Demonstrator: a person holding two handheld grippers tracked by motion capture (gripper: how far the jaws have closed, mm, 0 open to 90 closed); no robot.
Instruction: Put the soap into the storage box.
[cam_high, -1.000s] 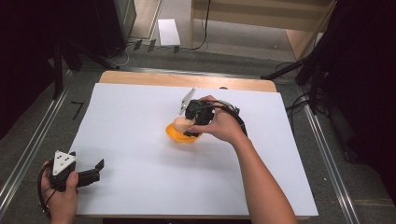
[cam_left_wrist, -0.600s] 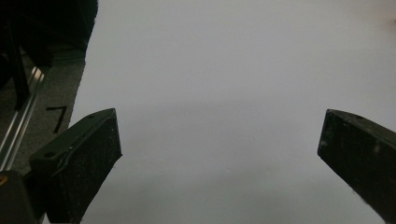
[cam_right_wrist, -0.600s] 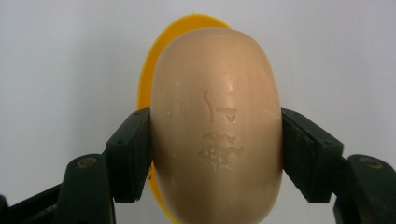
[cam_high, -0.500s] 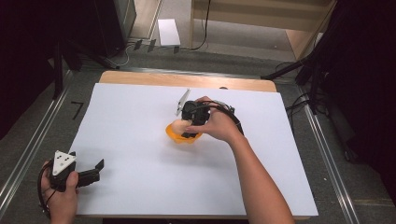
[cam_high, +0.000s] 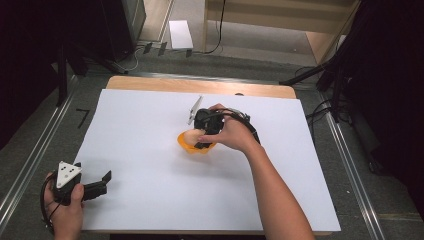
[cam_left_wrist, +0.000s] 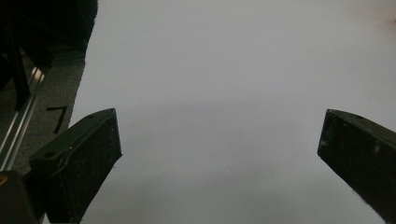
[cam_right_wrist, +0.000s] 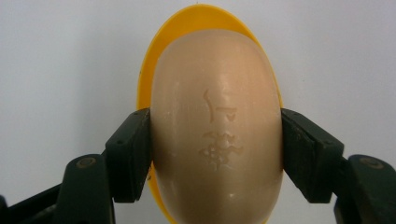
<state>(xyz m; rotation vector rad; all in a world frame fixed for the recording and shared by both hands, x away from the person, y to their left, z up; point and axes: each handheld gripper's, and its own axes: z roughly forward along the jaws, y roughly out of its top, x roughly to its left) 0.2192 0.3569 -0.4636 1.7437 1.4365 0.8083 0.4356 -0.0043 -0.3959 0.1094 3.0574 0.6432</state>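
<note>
Little has moved since the earlier frames: the right gripper (cam_high: 200, 136) stays over the yellow dish (cam_high: 192, 144) near the middle of the worktop (cam_high: 150, 200), its grey plate (cam_high: 194, 109) tilted a touch differently, and the left gripper (cam_high: 102, 181) keeps its place at the near left corner.

From the right gripper view, the two black jaws press on either long side of a pale beige oval soap (cam_right_wrist: 217, 135), which bears an embossed mark on its top face. The jaws are closed on the soap, pads flat against its flanks. Beneath the soap lies the dish (cam_right_wrist: 205, 14), its yellow rim showing above and to the left of the bar. Whether the soap rests in the dish or is lifted just clear of it cannot be told.

From the high view, the right hand (cam_high: 235, 134) wraps the gripper body, with the forearm coming in from the lower right. A cable loops over the back of the hand.

From the left gripper view, the jaws stand wide apart with nothing between them, above the white sheet (cam_left_wrist: 210, 93) that covers the worktop. The left hand (cam_high: 67, 210) holds that gripper low at the sheet's near left edge, well apart from the dish.
</note>
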